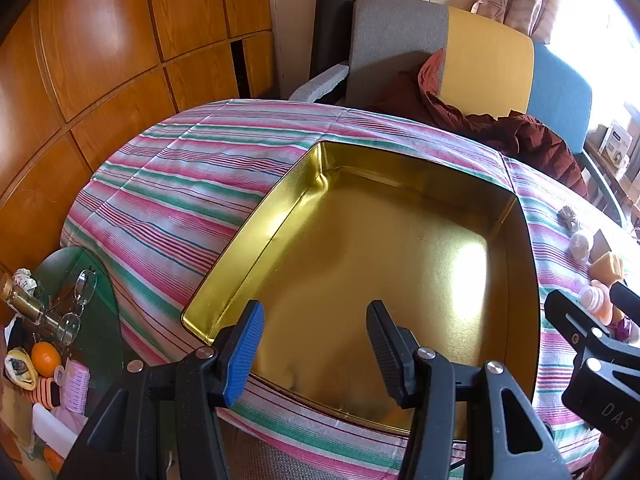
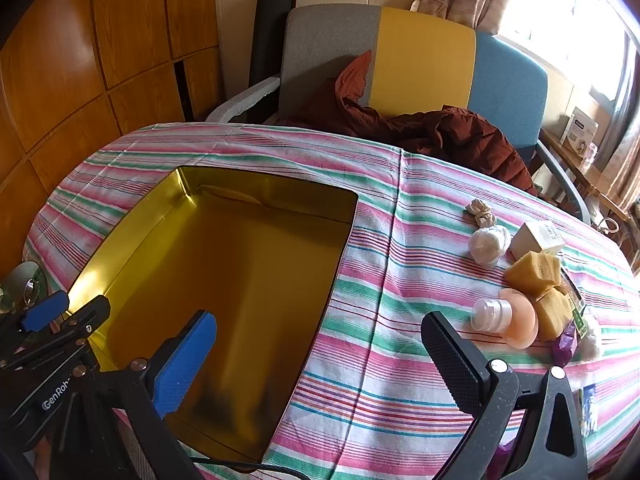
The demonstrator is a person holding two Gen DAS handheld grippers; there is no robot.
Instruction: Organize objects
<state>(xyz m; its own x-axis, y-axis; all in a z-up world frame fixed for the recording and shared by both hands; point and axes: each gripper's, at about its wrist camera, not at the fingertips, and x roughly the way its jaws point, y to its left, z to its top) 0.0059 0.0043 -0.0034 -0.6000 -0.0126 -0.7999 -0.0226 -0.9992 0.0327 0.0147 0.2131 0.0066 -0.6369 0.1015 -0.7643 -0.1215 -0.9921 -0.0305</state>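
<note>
An empty gold tin box (image 1: 280, 216) (image 2: 132, 220) sits on the striped tablecloth (image 1: 180, 184) (image 2: 380, 280). My left gripper (image 1: 316, 344) is open and empty over the box's near edge; it also shows in the right wrist view (image 2: 64, 306). My right gripper (image 2: 320, 356) is open and empty above the cloth just right of the box; it also shows in the left wrist view (image 1: 592, 316). To the right lie a peach bottle with a clear cap (image 2: 508, 320), two yellow sponges (image 2: 534, 272), a white wad (image 2: 488, 242), a beige scrunchie (image 2: 480, 210) and a small white box (image 2: 536, 236).
A grey, yellow and blue chair (image 2: 420, 64) with a dark red jacket (image 2: 460, 136) stands behind the table. A glass side table (image 1: 80, 280) at the left holds glasses, a bottle and an orange. Wood panels line the left wall.
</note>
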